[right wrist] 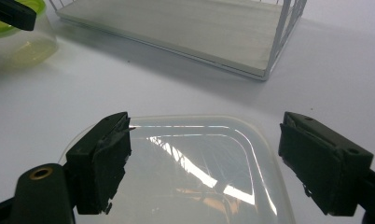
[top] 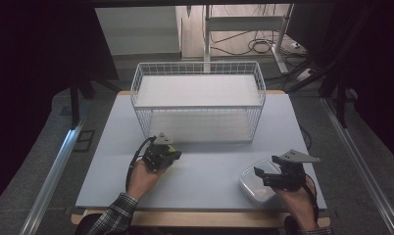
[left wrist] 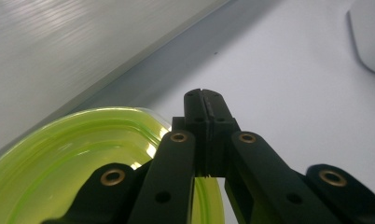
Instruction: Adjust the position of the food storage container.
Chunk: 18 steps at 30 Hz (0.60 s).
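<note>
My left gripper (top: 176,155) (left wrist: 204,100) is shut, its jaws pressed together with nothing visible between them. It lies across the top of a tub with a yellow-green lid (left wrist: 59,158) (top: 171,148) (right wrist: 17,37), just in front of the wire basket. My right gripper (top: 262,176) (right wrist: 213,158) is open at the table's front right. Its jaws stand to either side of a clear-lidded plastic container (right wrist: 199,177) (top: 251,188). The left pad (right wrist: 104,158) sits at the lid's edge and the right pad (right wrist: 323,163) stays apart from it.
A white wire basket (top: 197,100) (right wrist: 283,37) with a pale board floor (left wrist: 59,46) stands at the middle back of the light grey table (top: 209,161). The clear container's corner (left wrist: 370,37) lies beyond my left gripper. Bare table stretches between the two hands.
</note>
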Each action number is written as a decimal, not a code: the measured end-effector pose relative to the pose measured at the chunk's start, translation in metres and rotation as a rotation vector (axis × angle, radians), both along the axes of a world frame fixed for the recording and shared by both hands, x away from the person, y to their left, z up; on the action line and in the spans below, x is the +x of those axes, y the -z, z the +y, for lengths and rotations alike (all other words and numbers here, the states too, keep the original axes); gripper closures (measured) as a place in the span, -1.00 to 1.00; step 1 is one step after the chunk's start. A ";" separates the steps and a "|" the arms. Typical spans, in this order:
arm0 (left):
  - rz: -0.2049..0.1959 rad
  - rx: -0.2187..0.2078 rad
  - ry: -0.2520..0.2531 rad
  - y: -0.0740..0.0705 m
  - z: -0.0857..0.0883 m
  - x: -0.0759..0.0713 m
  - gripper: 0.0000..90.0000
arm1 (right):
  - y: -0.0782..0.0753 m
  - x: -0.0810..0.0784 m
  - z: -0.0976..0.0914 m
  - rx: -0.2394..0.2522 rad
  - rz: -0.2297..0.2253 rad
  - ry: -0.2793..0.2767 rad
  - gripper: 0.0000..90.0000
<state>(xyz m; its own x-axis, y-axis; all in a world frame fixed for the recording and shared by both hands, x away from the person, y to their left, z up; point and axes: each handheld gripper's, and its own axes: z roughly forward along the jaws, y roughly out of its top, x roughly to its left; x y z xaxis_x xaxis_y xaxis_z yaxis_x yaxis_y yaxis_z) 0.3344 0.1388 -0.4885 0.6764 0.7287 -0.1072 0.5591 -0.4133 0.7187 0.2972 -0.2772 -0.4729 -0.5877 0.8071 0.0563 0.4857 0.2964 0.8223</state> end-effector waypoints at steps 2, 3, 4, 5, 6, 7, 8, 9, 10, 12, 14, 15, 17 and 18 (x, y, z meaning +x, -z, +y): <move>0.002 0.002 -0.024 0.000 0.007 -0.002 1.00 | 0.000 0.000 0.000 0.000 0.001 0.000 -0.62; 0.002 0.002 -0.024 0.000 0.007 -0.002 1.00 | 0.000 0.000 0.000 0.000 0.001 0.000 -0.62; 0.001 0.002 -0.032 0.000 0.011 -0.002 1.00 | 0.000 0.000 0.000 0.000 0.001 -0.001 -0.61; 0.004 -0.003 -0.041 0.001 0.014 -0.002 1.00 | 0.000 0.000 0.000 0.000 0.001 -0.001 -0.61; 0.002 -0.008 -0.050 0.001 0.016 -0.003 1.00 | 0.000 0.000 0.000 -0.003 0.002 -0.003 -0.58; -0.008 -0.013 -0.050 0.001 0.015 -0.004 1.00 | 0.000 0.000 0.000 -0.008 0.004 -0.002 -0.54; -0.016 -0.020 -0.040 0.000 0.015 -0.005 1.00 | 0.000 0.000 -0.001 -0.011 0.009 -0.001 -0.47; -0.016 -0.020 -0.040 0.000 0.015 -0.005 1.00 | 0.000 0.000 -0.001 -0.011 0.009 -0.001 -0.47; -0.037 -0.043 -0.022 -0.002 0.012 -0.008 1.00 | -0.003 0.000 -0.003 -0.010 0.032 -0.002 -0.24; -0.055 -0.055 -0.013 -0.005 0.009 -0.011 1.00 | -0.006 -0.003 -0.006 -0.010 0.044 -0.011 0.05; -0.065 -0.069 -0.007 -0.005 0.008 -0.015 1.00 | -0.009 -0.007 -0.009 -0.016 0.057 -0.025 0.31; -0.065 -0.069 -0.007 -0.005 0.008 -0.015 1.00 | -0.009 -0.007 -0.009 -0.016 0.057 -0.025 0.31; -0.063 -0.086 -0.004 -0.004 0.008 -0.018 1.00 | -0.011 -0.016 -0.012 -0.046 0.074 -0.046 0.66; -0.062 -0.091 -0.003 -0.004 0.008 -0.020 1.00 | -0.011 -0.016 -0.012 -0.046 0.074 -0.046 0.66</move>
